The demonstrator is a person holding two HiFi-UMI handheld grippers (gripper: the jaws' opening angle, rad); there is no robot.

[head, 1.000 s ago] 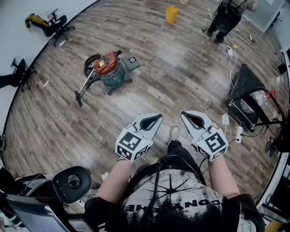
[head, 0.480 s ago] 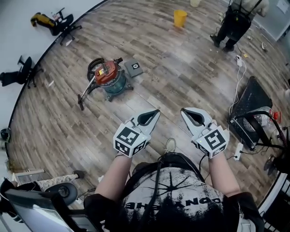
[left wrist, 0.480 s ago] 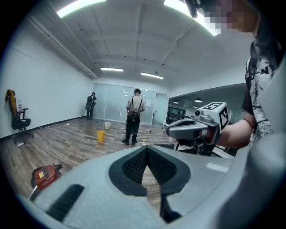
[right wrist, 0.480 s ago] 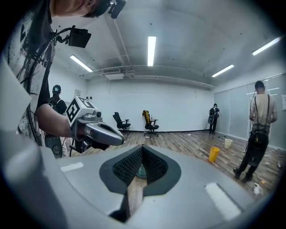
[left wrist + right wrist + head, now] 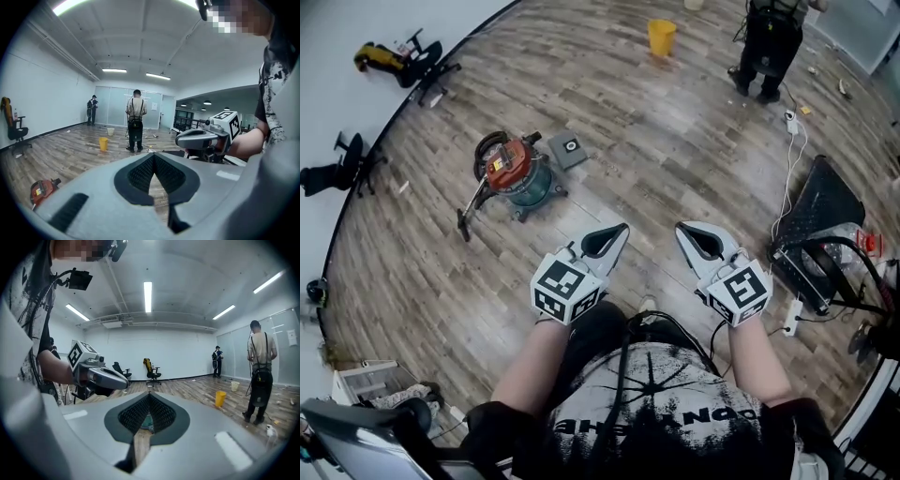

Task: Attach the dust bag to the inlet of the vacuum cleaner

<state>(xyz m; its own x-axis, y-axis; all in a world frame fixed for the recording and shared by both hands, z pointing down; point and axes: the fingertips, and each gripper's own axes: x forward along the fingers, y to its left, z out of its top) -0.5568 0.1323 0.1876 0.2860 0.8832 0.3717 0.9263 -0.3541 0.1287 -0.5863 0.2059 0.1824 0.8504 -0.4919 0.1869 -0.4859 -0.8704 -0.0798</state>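
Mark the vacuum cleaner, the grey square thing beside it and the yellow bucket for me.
vacuum cleaner (image 5: 504, 161), head view, on its red lid.
grey square thing (image 5: 569, 149), head view, on its top face.
yellow bucket (image 5: 661, 37), head view, on its side wall.

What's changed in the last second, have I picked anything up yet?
Nothing was taken hold of or let go. The person walked forward, so the vacuum cleaner now sits lower in the head view. The left gripper and right gripper stay shut, empty, side by side in front.

Steep overhead view, vacuum cleaner (image 5: 512, 174) distant
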